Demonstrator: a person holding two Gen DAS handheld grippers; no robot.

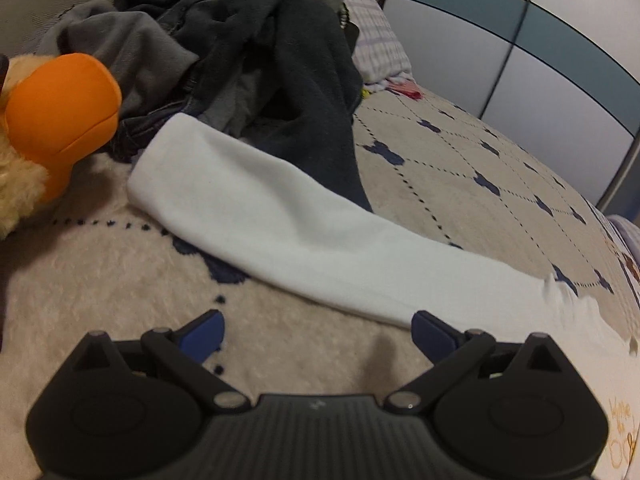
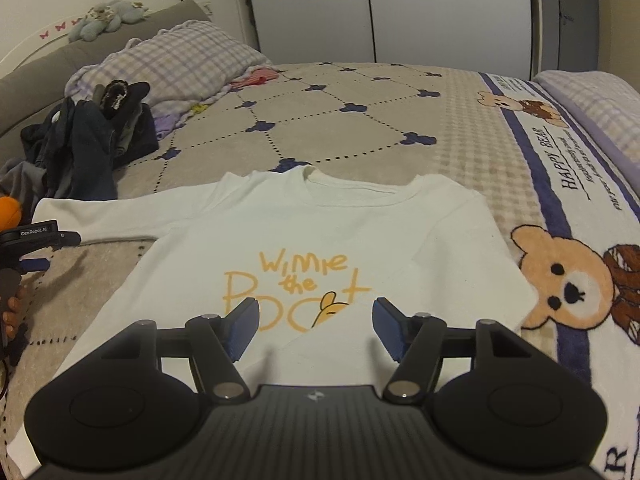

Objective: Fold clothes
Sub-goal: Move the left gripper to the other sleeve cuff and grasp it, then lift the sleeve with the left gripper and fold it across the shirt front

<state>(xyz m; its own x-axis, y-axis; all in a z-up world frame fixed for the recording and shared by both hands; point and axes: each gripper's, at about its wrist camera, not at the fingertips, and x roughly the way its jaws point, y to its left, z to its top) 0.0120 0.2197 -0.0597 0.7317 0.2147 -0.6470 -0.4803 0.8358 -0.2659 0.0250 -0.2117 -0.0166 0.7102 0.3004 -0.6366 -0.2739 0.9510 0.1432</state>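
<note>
On the bed's bear blanket (image 2: 560,184), reading "HAPPY BEAR", I see my white "Winnie the Pooh" sweatshirt (image 2: 304,232) flat; left gripper (image 1: 318,334) and right gripper (image 2: 312,326) both gape empty.

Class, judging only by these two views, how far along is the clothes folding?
Done: the white shirt lies flat, front up, on the bed. In hand: nothing; the left gripper and right gripper are both open and empty. Left: the sleeve is still stretched out, no fold shows, and the dark clothes pile waits untouched.
</note>
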